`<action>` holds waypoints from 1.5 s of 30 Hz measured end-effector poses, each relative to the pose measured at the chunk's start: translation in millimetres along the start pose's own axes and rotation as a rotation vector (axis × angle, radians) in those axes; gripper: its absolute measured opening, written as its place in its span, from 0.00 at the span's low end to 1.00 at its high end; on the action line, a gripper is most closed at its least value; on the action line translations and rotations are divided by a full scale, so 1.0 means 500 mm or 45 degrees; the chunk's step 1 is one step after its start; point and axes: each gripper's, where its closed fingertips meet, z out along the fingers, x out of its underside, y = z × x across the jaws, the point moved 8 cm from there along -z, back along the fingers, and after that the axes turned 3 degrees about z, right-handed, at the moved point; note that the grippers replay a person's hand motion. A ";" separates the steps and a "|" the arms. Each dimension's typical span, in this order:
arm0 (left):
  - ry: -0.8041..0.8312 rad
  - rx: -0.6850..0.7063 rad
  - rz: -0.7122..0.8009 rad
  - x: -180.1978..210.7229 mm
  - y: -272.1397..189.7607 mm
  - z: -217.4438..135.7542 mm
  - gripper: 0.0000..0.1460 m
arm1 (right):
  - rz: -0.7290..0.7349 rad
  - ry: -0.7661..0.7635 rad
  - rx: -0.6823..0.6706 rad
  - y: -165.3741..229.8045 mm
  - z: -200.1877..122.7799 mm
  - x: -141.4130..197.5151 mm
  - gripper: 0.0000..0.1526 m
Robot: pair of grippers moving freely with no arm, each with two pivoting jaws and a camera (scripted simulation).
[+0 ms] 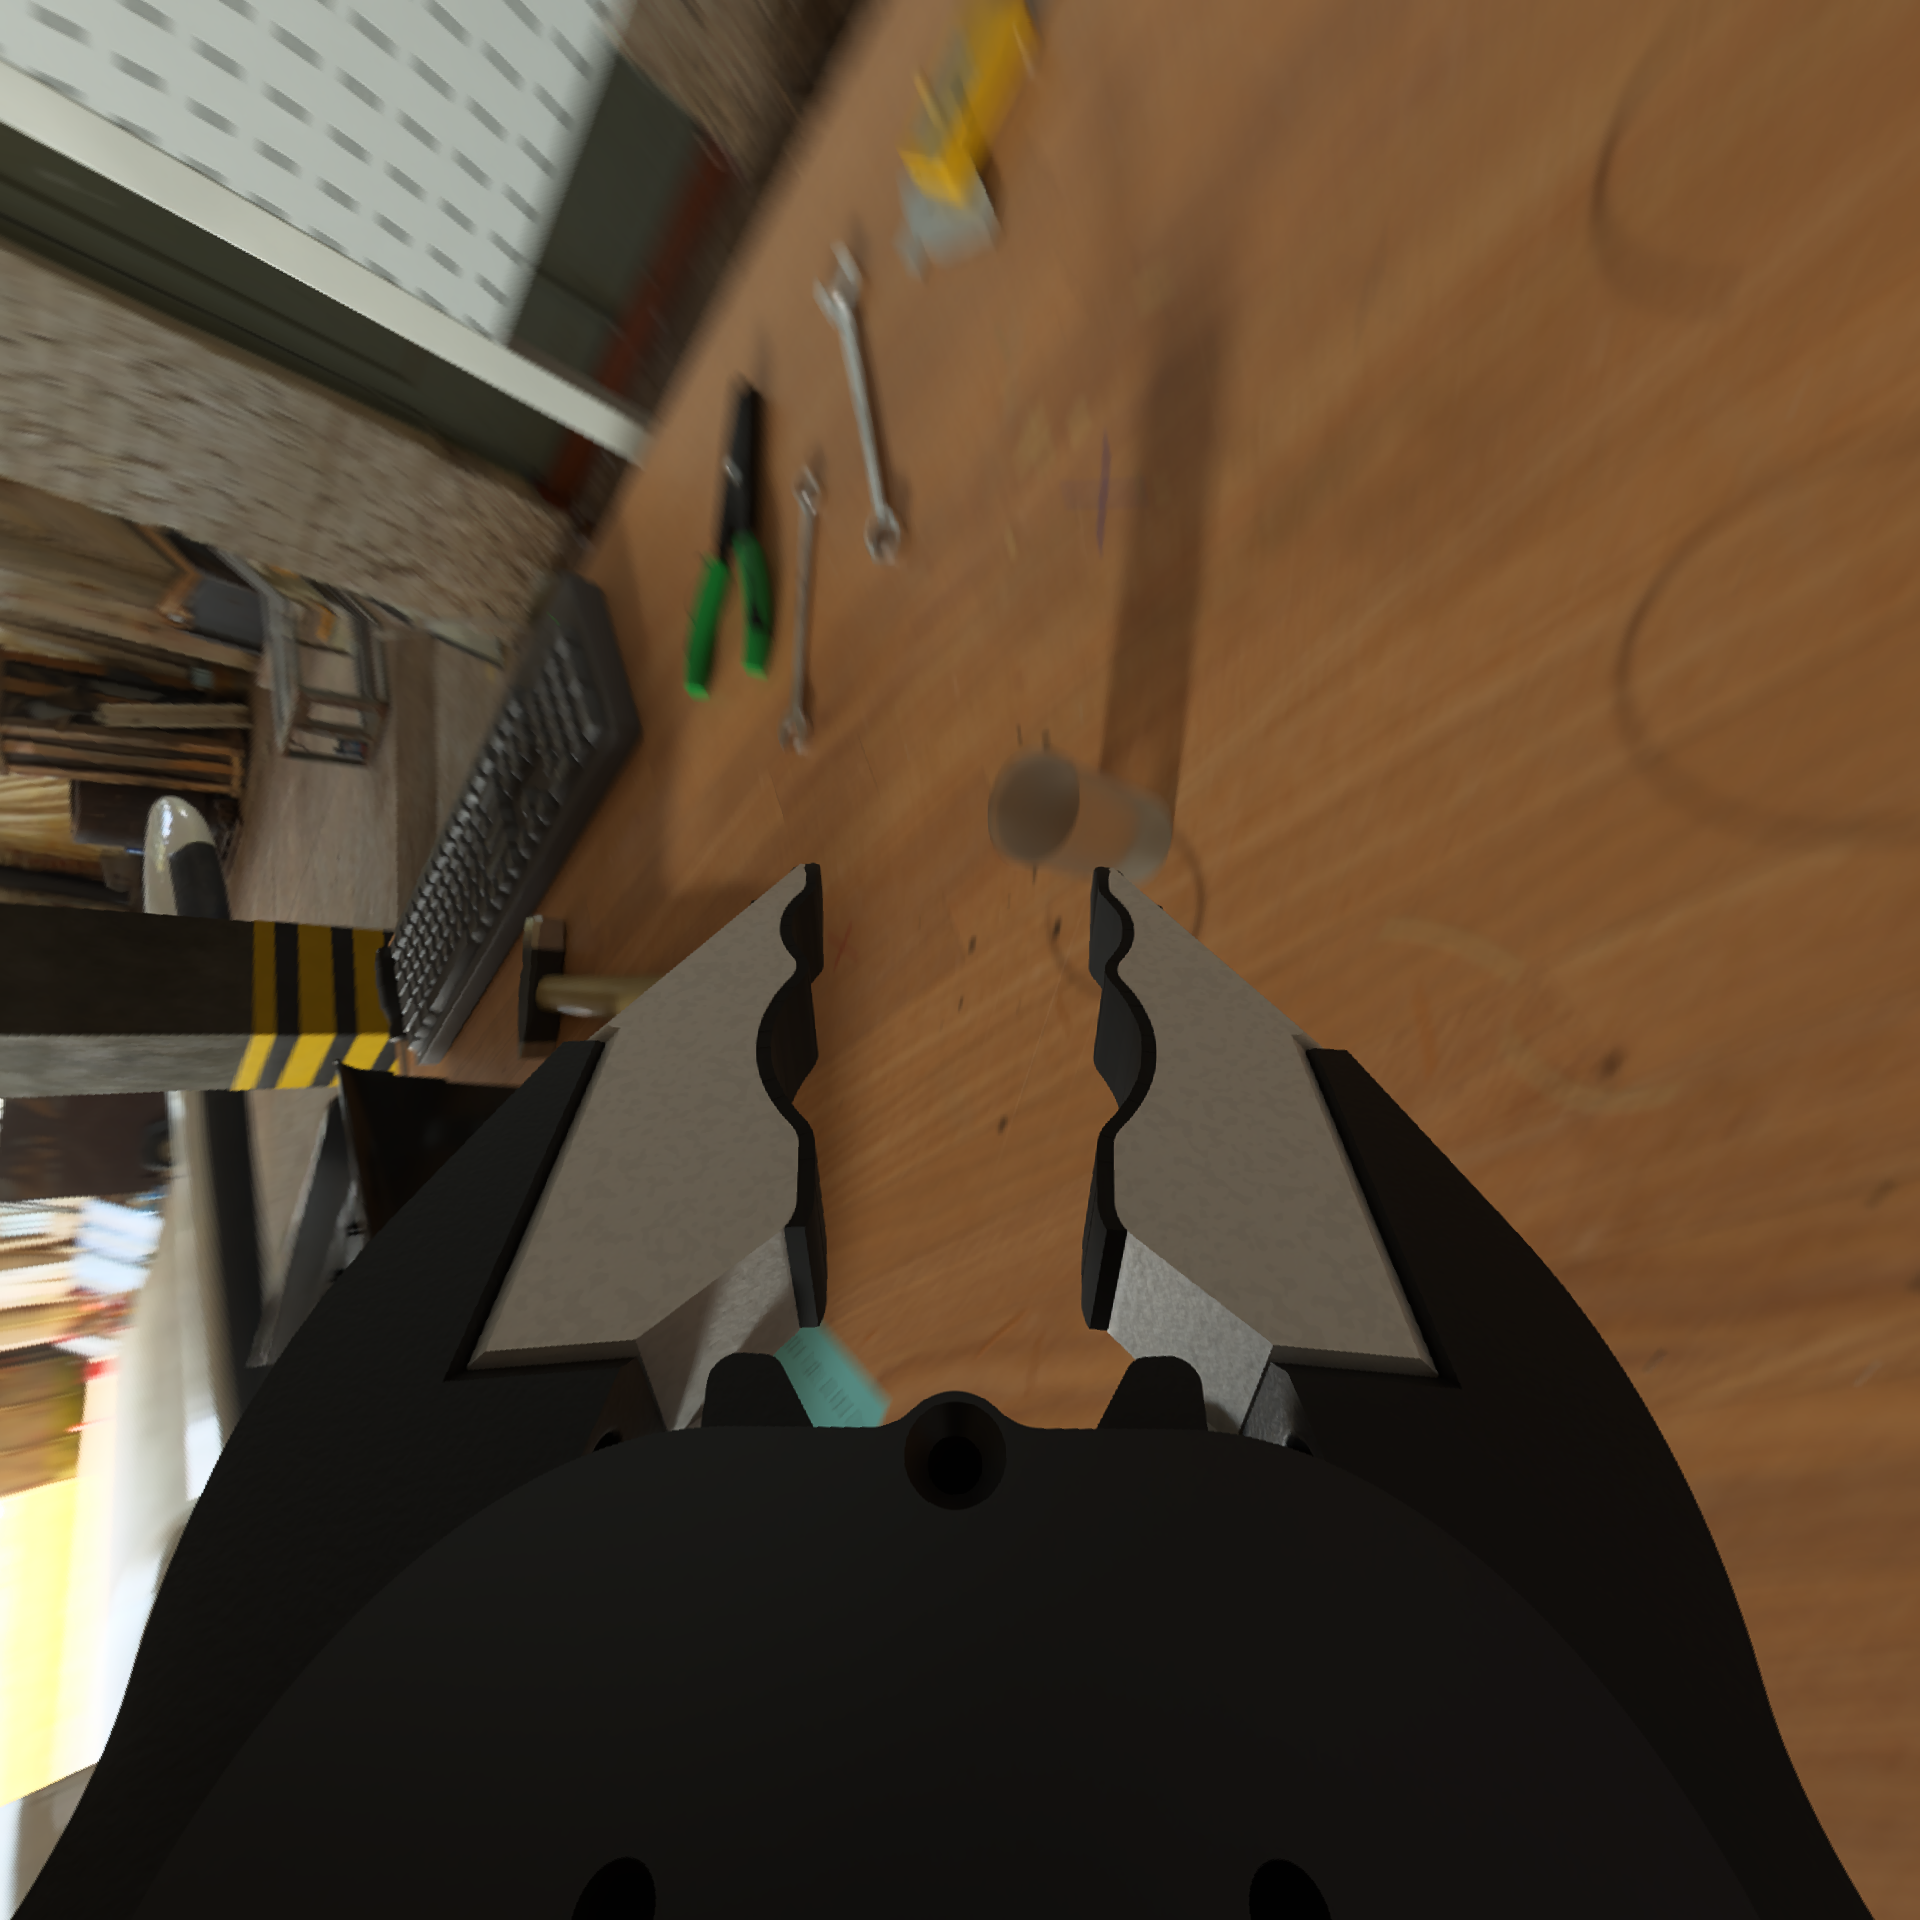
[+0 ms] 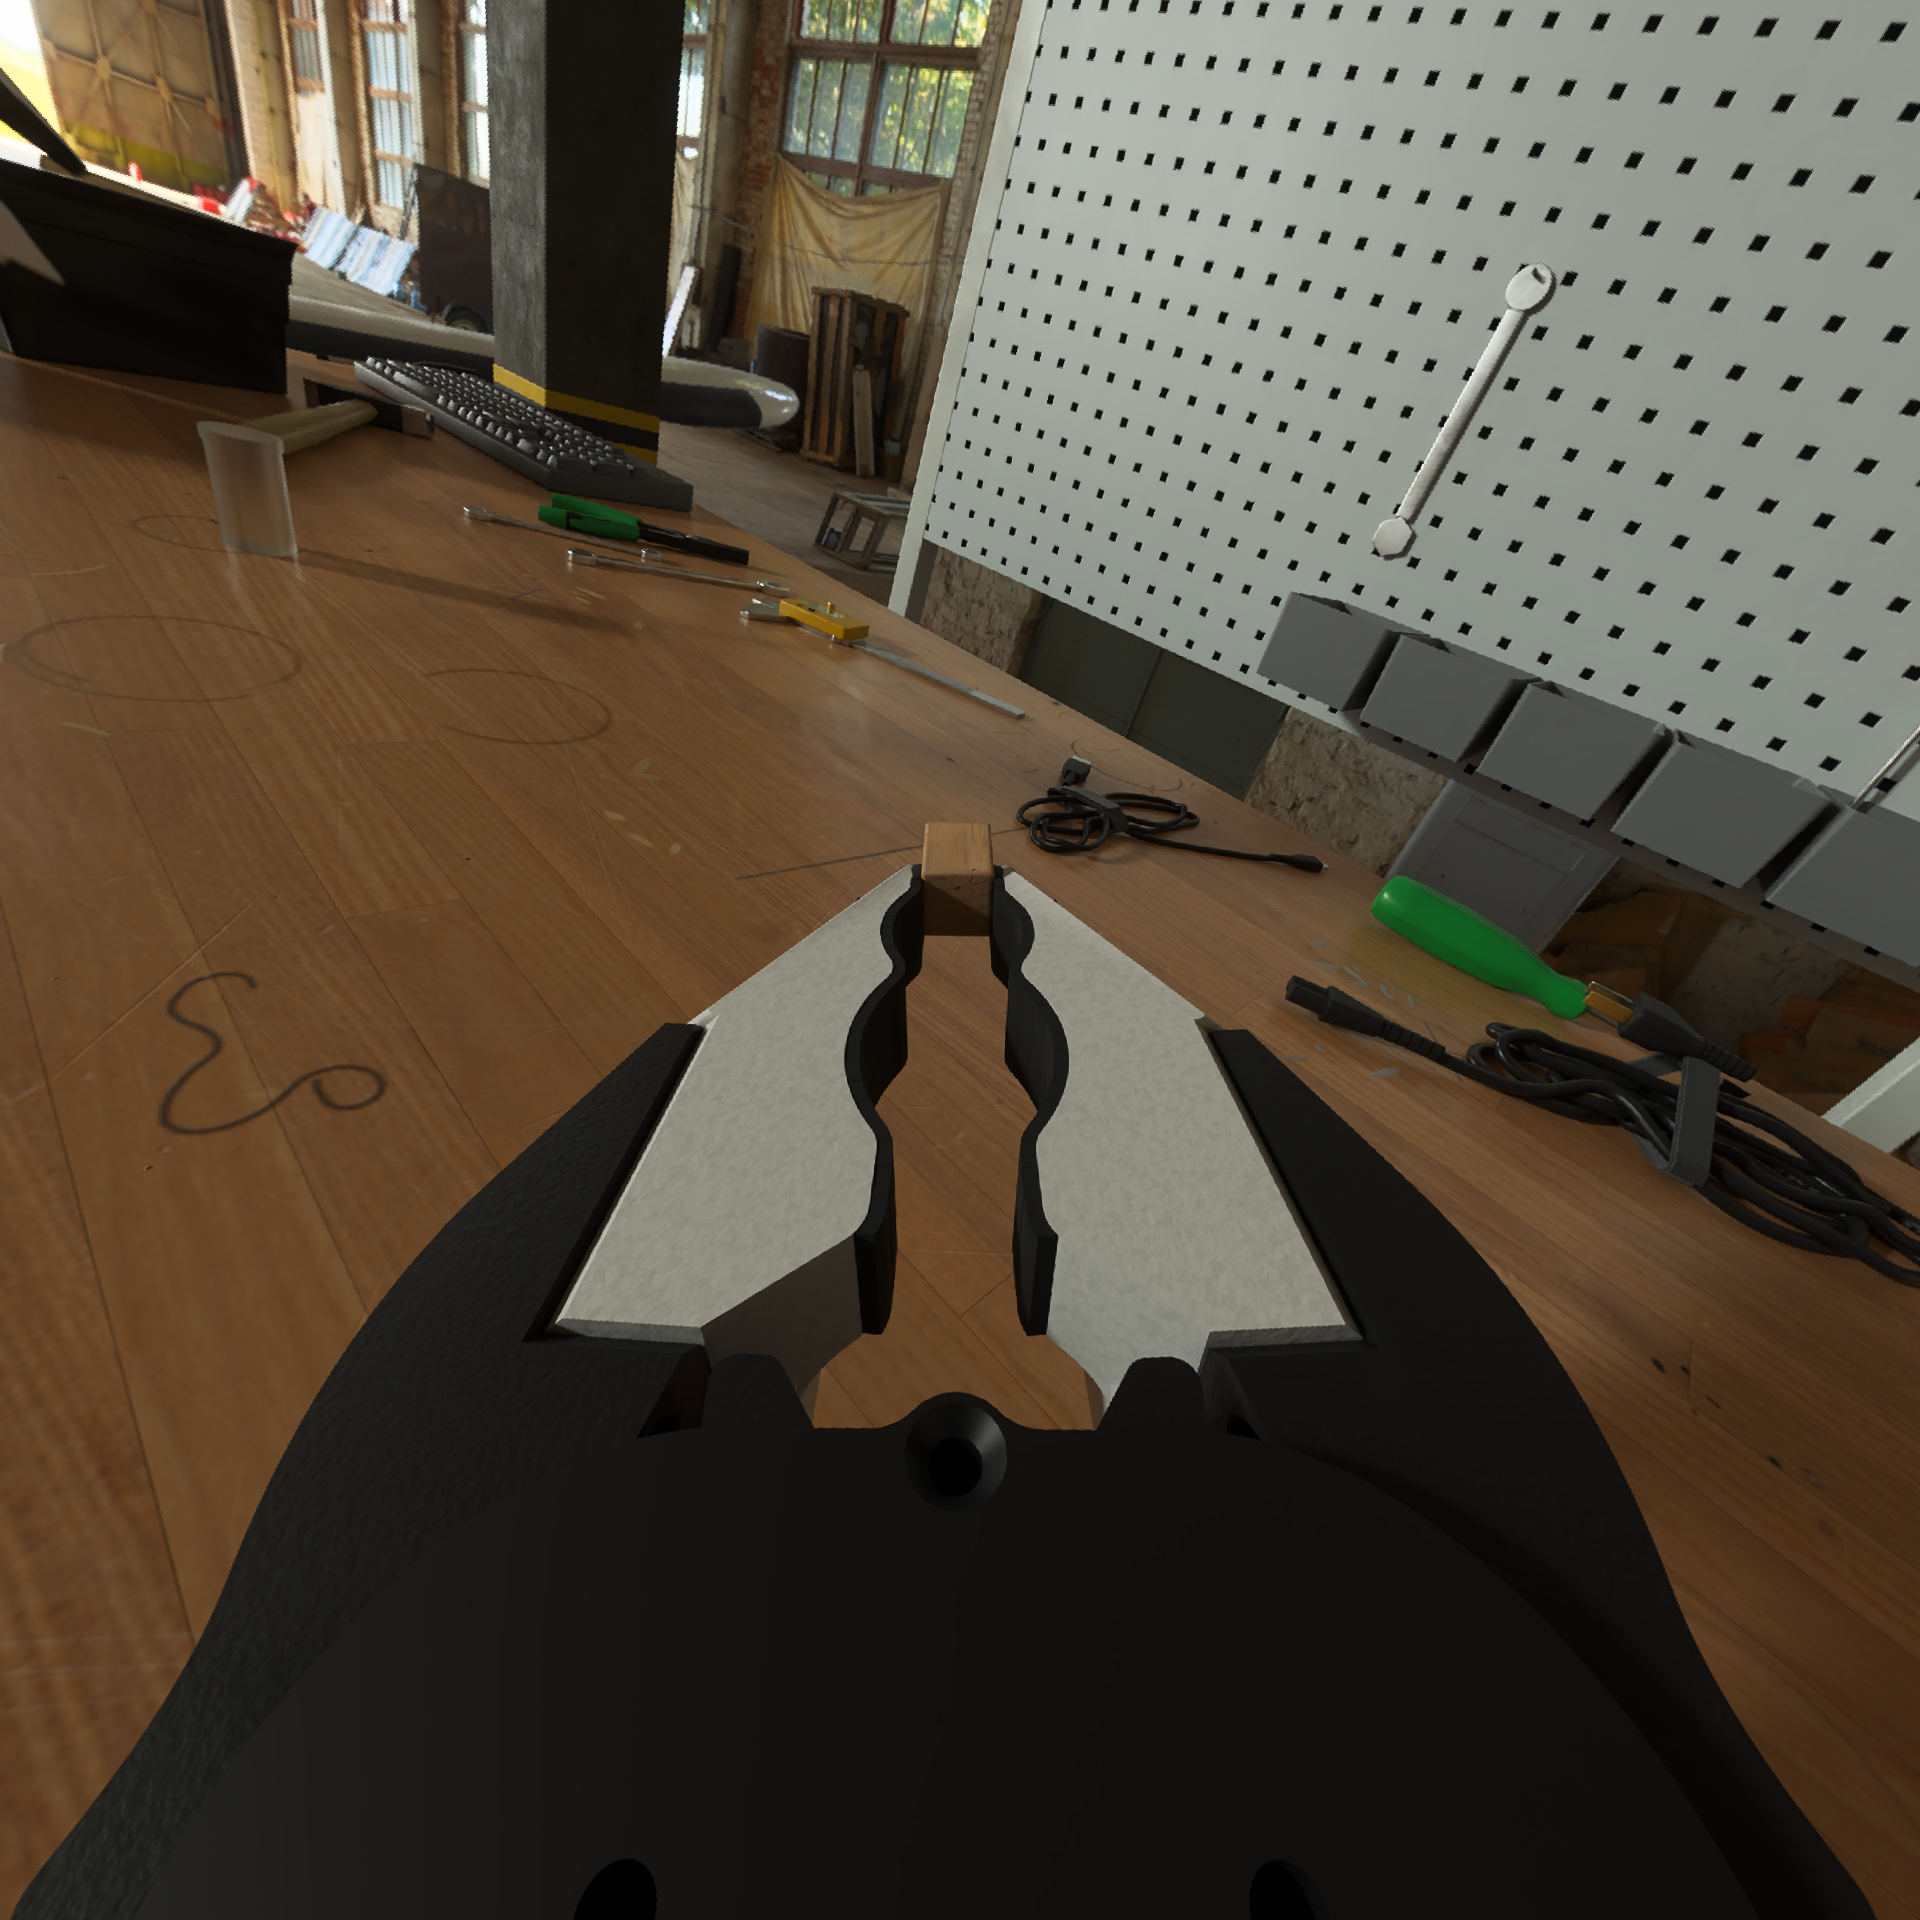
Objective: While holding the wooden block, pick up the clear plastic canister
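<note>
In the left wrist view, the left gripper is spread wide and empty above the brown wooden workbench, with the clear plastic canister blurred just beyond its fingertips. In the right wrist view, the right gripper is clenched on the small light wooden block at its fingertips, while the canister stands upright far off near the black keyboard.

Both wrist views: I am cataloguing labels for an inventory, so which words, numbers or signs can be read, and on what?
No text reads clearly.
Dark pen squiggle on the brown wooden workbench: a curl, not clear lettering.
Black keyboard: key legends too small.
Teal strip at the left wrist view's bottom: marks blurred.
No markings: small wooden block, clear plastic canister.
</note>
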 end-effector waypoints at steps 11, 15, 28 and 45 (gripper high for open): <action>0.374 0.461 0.445 0.009 0.015 0.119 0.42 | -0.009 0.010 -0.012 0.002 0.002 0.001 0.07; 0.423 0.476 0.578 -0.007 0.012 0.142 0.40 | -0.015 0.017 -0.019 0.003 0.003 0.002 0.07; 0.681 0.599 0.711 -0.026 0.008 0.213 0.37 | -0.043 0.033 -0.044 0.009 0.005 0.003 0.07; 0.901 0.789 0.746 -0.045 -0.011 0.242 0.25 | -0.098 0.048 -0.082 0.019 0.008 0.004 0.07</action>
